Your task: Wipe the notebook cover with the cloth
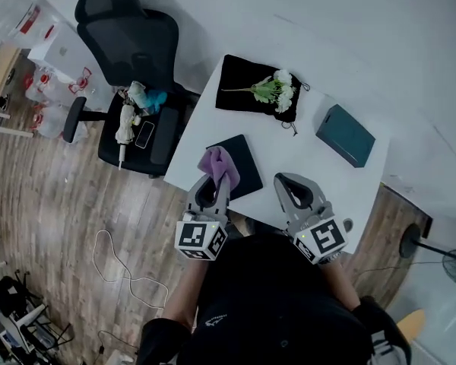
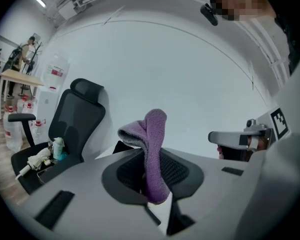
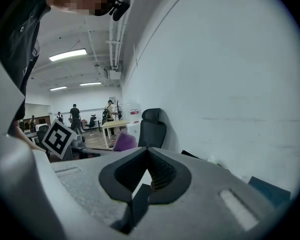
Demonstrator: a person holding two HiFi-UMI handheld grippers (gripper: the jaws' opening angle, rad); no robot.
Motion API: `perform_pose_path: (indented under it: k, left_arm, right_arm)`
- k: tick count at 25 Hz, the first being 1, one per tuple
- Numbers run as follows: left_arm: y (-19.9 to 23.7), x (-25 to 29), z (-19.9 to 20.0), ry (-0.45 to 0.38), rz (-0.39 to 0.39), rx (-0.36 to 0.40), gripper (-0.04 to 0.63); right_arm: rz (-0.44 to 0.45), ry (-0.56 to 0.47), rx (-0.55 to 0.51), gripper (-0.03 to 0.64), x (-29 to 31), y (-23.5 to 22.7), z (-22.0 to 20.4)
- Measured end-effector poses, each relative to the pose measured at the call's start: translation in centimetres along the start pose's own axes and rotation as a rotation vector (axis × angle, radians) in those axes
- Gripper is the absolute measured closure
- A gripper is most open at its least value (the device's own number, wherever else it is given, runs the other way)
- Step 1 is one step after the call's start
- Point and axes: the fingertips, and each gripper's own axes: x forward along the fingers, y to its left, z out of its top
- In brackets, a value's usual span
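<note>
A black notebook (image 1: 243, 162) lies on the white table (image 1: 304, 158) near its left front edge. My left gripper (image 1: 215, 179) is shut on a purple cloth (image 1: 217, 163) that sticks up from between its jaws, over the notebook's near left corner; in the left gripper view the cloth (image 2: 152, 149) stands upright and folds over at the top. My right gripper (image 1: 291, 185) hovers to the right of the notebook with its jaws closed and nothing in them. In the right gripper view the cloth (image 3: 123, 141) shows as a small purple lump at the left.
A black pouch (image 1: 252, 86) with white flowers (image 1: 276, 91) lies at the table's far side. A teal box (image 1: 345, 134) sits at the right. A black office chair (image 1: 133, 74) holding small items stands left of the table. A cable (image 1: 118, 261) lies on the wood floor.
</note>
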Motion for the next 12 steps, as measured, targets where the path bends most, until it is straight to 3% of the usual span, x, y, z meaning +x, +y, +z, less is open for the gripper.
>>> perform_pose_path:
  k: [12]
  left_arm:
    - [3.3,5.6,-5.7,0.187,-0.040,-0.114,0.525]
  right_arm:
    - [-0.146,0.009,0.025,0.612,-0.2,-0.9,0.2]
